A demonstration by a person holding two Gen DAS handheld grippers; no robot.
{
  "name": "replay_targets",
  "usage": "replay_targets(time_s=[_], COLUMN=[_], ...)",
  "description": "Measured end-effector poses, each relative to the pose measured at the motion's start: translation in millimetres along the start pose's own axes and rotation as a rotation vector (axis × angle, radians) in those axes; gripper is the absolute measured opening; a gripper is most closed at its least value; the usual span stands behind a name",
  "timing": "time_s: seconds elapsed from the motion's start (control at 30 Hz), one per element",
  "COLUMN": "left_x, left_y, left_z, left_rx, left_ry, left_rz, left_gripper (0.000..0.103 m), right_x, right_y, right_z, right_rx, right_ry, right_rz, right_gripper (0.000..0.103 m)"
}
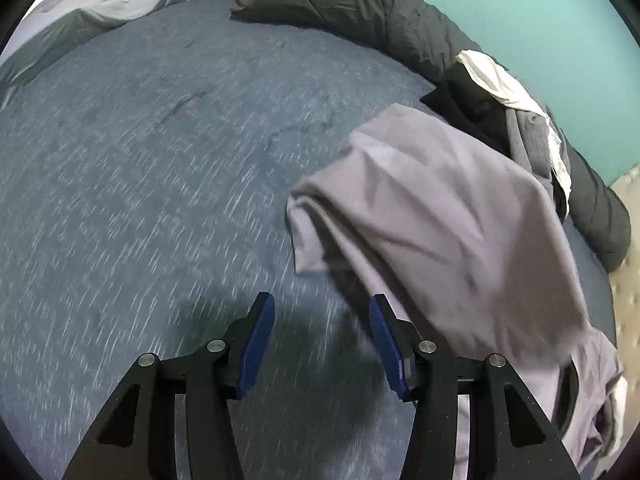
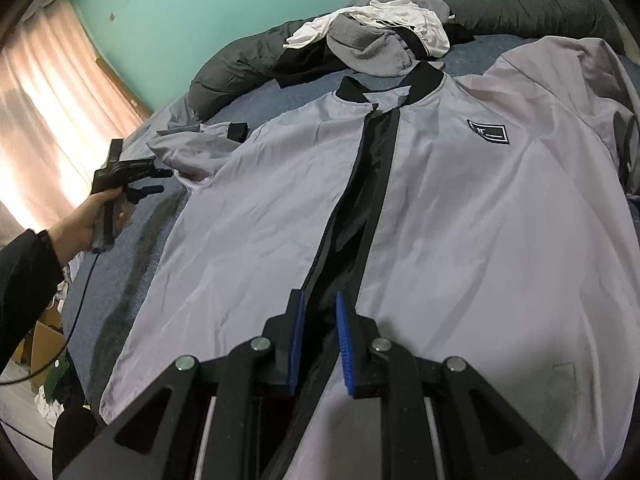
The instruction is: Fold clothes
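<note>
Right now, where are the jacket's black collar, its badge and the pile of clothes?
black ribbed collar (image 2: pixel 430 76): right wrist view, right side.
black rectangular chest badge (image 2: pixel 489 133): right wrist view, centre.
grey-and-white clothes pile (image 2: pixel 372 46): right wrist view, grey garment.

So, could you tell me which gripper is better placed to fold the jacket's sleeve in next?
Probably the left. The left gripper hangs open beside the sleeve spread at the jacket's edge, while the right gripper sits over the zipper at the hem.
</note>
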State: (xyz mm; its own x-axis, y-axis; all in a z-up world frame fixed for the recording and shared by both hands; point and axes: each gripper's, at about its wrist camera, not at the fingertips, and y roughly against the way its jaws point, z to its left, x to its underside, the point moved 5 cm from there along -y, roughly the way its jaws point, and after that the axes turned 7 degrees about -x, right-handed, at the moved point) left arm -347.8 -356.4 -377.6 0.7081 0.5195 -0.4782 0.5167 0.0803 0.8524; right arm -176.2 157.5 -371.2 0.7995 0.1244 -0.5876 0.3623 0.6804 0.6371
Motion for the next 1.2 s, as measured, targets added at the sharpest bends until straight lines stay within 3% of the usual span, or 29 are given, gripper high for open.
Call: replay_targets(time_s=[0.13, 0.2, 0.27, 0.43, 0.63, 0.83, 1.0, 1.2], left_x=[-7, -7, -5, -2, 10, 49, 87, 103], left_y=[-15, -19, -23, 2, 69, 155, 209, 181], left_z=[-6, -11, -16, -20, -8, -7, -32, -24], left_rx=[0.038, 0.044, 0.037, 0.029, 0.015, 0.033, 0.054, 0.003], left_ry=[0.012, 0.000, -0.026, -0.061, -0.092, -0.157, -0.246, -0.228], left_rz=[-0.006, 0.007, 0.020, -0.027, -0.086, -0.142, -0.166, -0.091], left_gripper=[0.049, 0.018, 0.003, 0.001, 0.001, 0.001, 0.000, 0.000], right_x=[2, 3, 3, 1, 3, 0, 0, 3], right_y=[-4, -6, -6, -5, -3, 9, 13, 11], right_z=[0, 1, 5, 11, 12, 18, 21, 19], right_rx=[-0.009, -0.020, -0.026, -0.018, -0.005, -0.020, -0.041, -0.036], right_ry=[-0.005, -0.012, -0.008, 0.018, 0.027, 0.034, 0.030, 0.024], right_rz=[0.006, 0.011, 0.011, 0.000, -0.009, -0.040, -0.049, -0.042], right_gripper=[0.016, 0.016, 0.016, 0.016, 0.016, 0.016, 0.016, 0.016])
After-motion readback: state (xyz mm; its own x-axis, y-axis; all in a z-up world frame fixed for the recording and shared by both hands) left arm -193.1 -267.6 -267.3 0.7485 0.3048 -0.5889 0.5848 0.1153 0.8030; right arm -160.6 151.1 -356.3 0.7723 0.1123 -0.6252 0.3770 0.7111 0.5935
